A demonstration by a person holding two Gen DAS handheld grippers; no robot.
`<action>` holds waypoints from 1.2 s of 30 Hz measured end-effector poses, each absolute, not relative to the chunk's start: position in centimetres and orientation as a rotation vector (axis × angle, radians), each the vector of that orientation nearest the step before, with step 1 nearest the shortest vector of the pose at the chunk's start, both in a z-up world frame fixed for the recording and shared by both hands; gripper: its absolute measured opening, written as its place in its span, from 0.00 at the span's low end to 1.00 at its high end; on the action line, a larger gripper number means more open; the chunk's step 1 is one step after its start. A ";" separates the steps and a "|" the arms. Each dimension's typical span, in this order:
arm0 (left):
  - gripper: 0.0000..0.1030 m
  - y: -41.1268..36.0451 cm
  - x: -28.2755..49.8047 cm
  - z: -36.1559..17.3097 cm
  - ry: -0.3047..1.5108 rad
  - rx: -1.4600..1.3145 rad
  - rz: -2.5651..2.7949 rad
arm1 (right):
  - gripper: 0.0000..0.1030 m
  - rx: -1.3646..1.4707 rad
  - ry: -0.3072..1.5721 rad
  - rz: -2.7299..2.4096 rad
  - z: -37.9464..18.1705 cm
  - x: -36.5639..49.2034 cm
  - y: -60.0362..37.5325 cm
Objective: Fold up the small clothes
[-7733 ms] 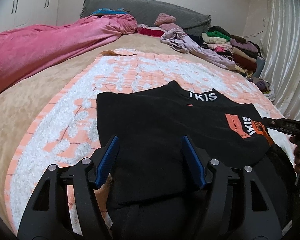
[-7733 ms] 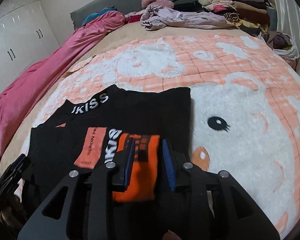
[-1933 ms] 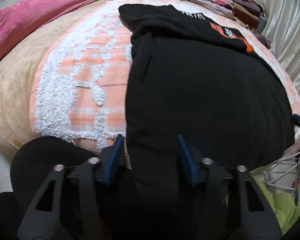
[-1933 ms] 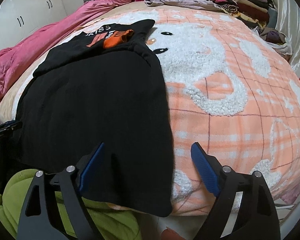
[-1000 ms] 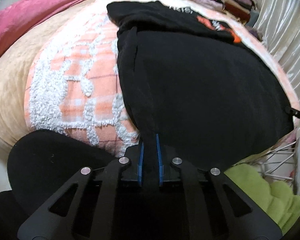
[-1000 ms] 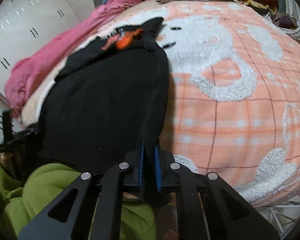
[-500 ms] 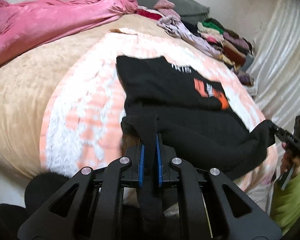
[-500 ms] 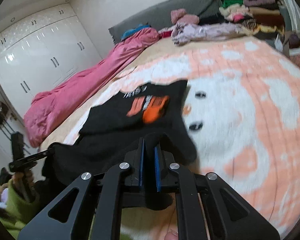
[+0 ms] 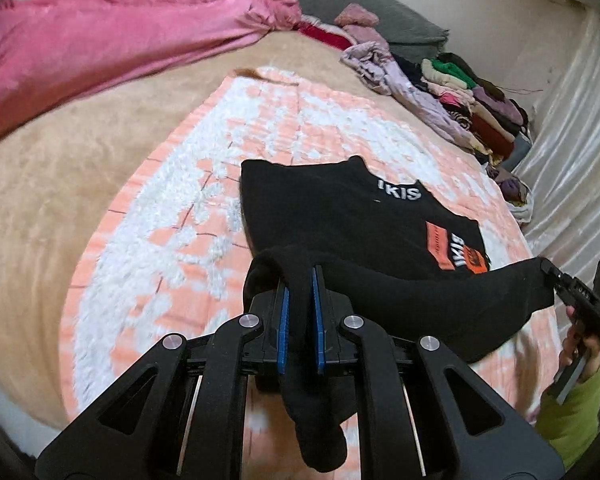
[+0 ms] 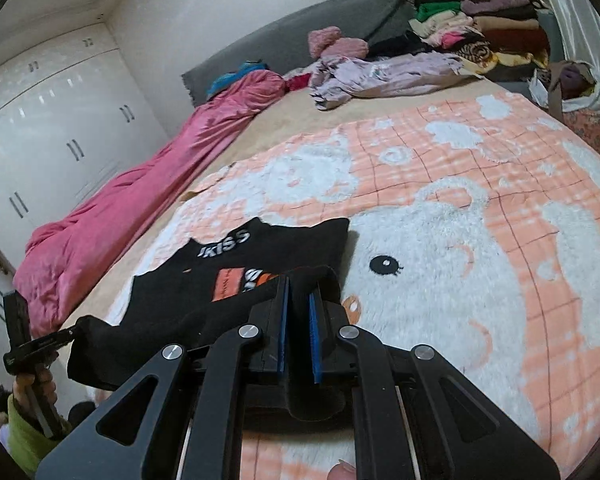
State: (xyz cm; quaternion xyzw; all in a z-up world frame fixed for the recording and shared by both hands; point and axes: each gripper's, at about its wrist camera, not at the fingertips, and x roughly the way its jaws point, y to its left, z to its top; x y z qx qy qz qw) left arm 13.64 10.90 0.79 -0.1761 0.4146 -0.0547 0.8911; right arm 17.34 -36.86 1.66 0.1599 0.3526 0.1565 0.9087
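A black top (image 9: 340,208) with white "KISS" lettering and an orange patch lies on the peach and white blanket (image 9: 160,240). My left gripper (image 9: 299,280) is shut on its lower left hem corner. My right gripper (image 10: 297,292) is shut on the lower right hem corner. Both hold the hem lifted above the top's upper half (image 10: 268,252), with the cloth stretched between them. The right gripper also shows at the right edge of the left wrist view (image 9: 548,268), and the left gripper shows at the left of the right wrist view (image 10: 74,332).
A pink duvet (image 9: 100,44) lies along the left of the bed. A lilac garment (image 10: 380,74) and a stack of folded clothes (image 10: 480,28) sit by the grey headboard (image 10: 340,20). White wardrobes (image 10: 40,132) stand at the left. A bag (image 10: 580,92) sits at the far right.
Both grippers closed on the hem corners at the bed's near edge, then lifted them and carried them forward over the top towards its collar.
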 end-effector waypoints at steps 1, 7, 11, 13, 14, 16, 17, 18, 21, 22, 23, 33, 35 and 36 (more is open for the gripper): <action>0.04 11.1 14.3 0.3 0.871 -0.376 -0.110 | 0.08 0.328 0.734 0.315 1.4 17.8 -36.7; 0.07 12.3 17.1 -1.4 0.902 -0.455 -0.117 | 0.08 0.336 0.833 0.248 -1.7 21.8 -36.3; 0.09 13.2 16.7 -1.6 0.868 -0.522 -0.154 | 0.12 0.369 0.872 0.231 -3.1 22.6 -36.5; 0.16 13.4 15.9 -1.2 0.841 -0.527 -0.170 | 0.19 0.388 0.860 0.245 -2.9 22.2 -36.6; 0.28 13.6 15.2 -0.8 0.814 -0.520 -0.161 | 0.24 0.393 0.852 0.255 -2.7 21.9 -36.7; 0.36 13.8 14.3 -0.1 0.776 -0.496 -0.140 | 0.27 0.376 0.841 0.252 -2.3 21.5 -36.6; 0.36 14.0 13.7 0.3 0.761 -0.495 -0.143 | 0.35 0.354 0.832 0.232 -2.0 21.3 -36.5; 0.36 14.1 13.5 0.5 0.756 -0.498 -0.149 | 0.39 0.329 0.816 0.210 -1.6 20.9 -36.5; 0.36 14.0 12.0 0.9 0.759 -0.479 -0.163 | 0.41 0.301 0.776 0.200 -0.4 19.7 -36.6; 0.36 13.8 11.6 0.8 0.768 -0.468 -0.166 | 0.41 0.292 0.764 0.204 0.0 19.1 -36.5; 0.36 13.7 11.2 0.7 0.776 -0.463 -0.175 | 0.41 0.281 0.755 0.212 0.3 18.3 -36.3; 0.49 11.1 7.7 -1.1 0.834 -0.488 -0.277 | 0.46 0.242 0.820 0.269 -1.2 13.1 -34.3; 0.51 10.2 7.7 -1.2 0.840 -0.466 -0.279 | 0.46 0.239 0.847 0.274 -2.0 13.0 -34.0; 0.51 10.0 7.8 -1.3 0.844 -0.466 -0.282 | 0.46 0.241 0.847 0.271 -2.2 12.9 -34.0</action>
